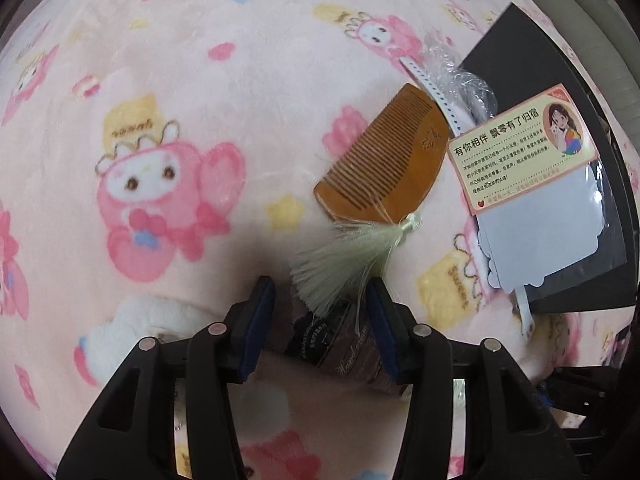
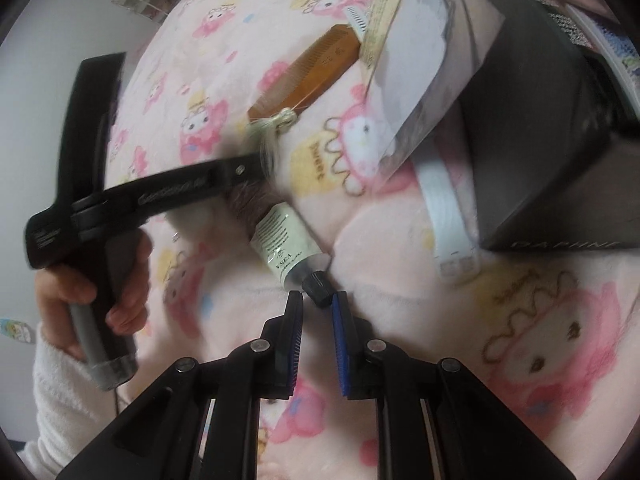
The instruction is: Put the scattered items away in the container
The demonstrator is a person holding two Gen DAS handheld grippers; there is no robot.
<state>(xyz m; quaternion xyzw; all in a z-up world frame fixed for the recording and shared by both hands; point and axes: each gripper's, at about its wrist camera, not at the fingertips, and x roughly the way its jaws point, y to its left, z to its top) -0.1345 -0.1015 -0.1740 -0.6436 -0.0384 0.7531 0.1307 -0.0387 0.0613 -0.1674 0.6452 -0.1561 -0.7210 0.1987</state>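
Two grippers over the pink blanket (image 1: 248,60). Left gripper (image 1: 320,292) with jaws spread either side of the hand-cream tube (image 1: 348,348), not pressing it; tube flat on the blanket by the wooden comb (image 1: 384,156), outside the black box (image 1: 520,48). Right gripper (image 2: 318,300) with jaws nearly together at the tube's black cap (image 2: 318,286); pinching or merely touching, cannot tell.

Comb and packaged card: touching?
Touching. Left wrist view shows the wooden comb with its top corner tucked under the packaged card's white strip, no blanket between.
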